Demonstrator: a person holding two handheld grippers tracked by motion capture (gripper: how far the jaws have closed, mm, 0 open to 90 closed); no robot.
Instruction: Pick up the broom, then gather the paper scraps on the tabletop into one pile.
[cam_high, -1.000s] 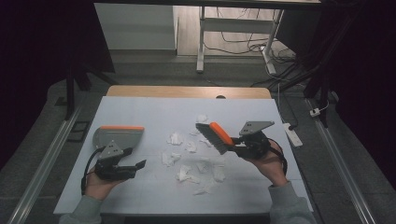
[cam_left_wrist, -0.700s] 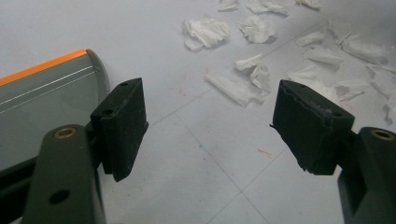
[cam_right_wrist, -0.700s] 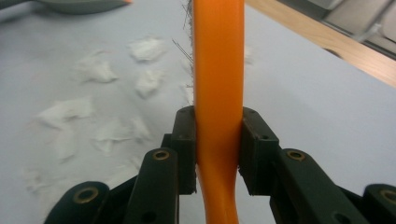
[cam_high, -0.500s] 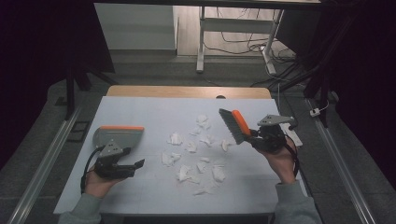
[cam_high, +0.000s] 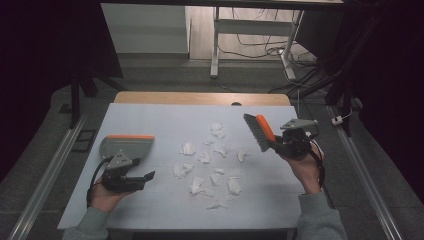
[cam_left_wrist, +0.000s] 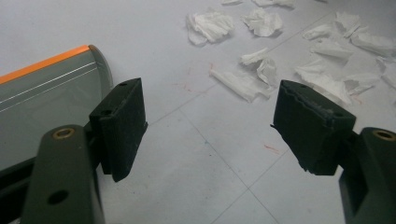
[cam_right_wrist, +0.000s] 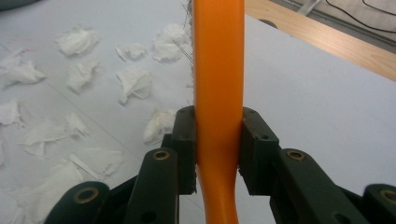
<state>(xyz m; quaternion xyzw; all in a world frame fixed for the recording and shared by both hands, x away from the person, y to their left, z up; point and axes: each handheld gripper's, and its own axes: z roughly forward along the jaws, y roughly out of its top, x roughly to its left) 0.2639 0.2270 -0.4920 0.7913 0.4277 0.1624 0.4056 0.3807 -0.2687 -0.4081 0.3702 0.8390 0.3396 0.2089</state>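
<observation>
Brush (cam_high: 259, 131) with the orange handle sits clamped in the right gripper (cam_right_wrist: 218, 149): in the right gripper view both black pads press flat against the sides of the handle, which rises straight up between the jaws and runs on out of the top of that view. Its dark bristles, seen from the high view, point away from the jaws toward the left, held in the air over the right part of the white table (cam_high: 165, 120). Crumpled paper scraps (cam_high: 207, 165) lie scattered on the table to the left of these jaws and ahead of them, apart from the bristles.

Left gripper (cam_left_wrist: 208, 126) has its jaws spread wide with nothing between them but bare table. A grey dustpan (cam_left_wrist: 42, 98) with an orange edge lies just beside the left-hand jaw in the left gripper view, partly behind that pad; whether pad and pan touch cannot be told. More paper scraps lie ahead of the jaws and beyond the right-hand jaw, near but not between the pads.
</observation>
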